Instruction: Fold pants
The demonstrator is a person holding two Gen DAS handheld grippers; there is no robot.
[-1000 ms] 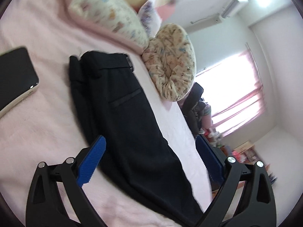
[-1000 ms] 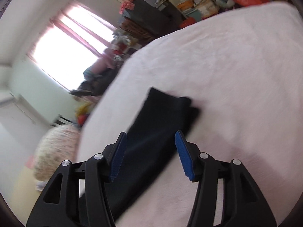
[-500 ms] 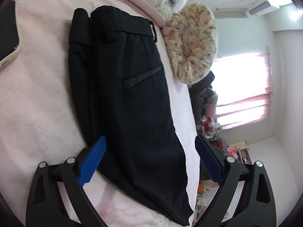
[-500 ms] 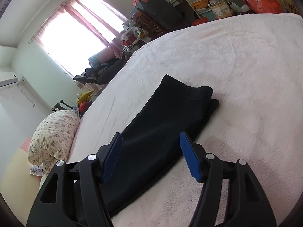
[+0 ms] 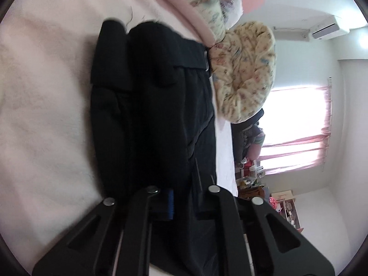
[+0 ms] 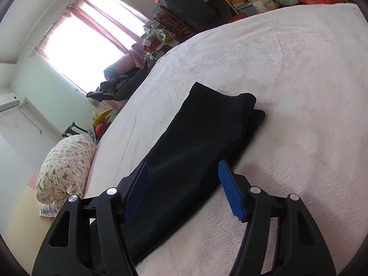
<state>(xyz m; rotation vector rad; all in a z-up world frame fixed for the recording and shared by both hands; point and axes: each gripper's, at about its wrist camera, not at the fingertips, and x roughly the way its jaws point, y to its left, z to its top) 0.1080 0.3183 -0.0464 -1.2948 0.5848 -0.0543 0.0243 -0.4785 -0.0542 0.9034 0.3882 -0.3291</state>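
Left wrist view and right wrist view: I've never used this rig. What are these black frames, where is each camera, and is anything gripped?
There is no robot arm: a person carries a hand-held gripper in each hand, each with a fisheye camera looking along its fingers. The black frames are those grippers.

In the left view, the left hand-held gripper is shut on the black pants near their waist end. In the right view, the right hand-held gripper is open, straddling the leg end of the pants without pinching. The pants lie on a pink bed cover, beside a patterned pillow.

Black pants [image 6: 197, 142], legs stacked, flat on pink bedspread [image 6: 299, 73]
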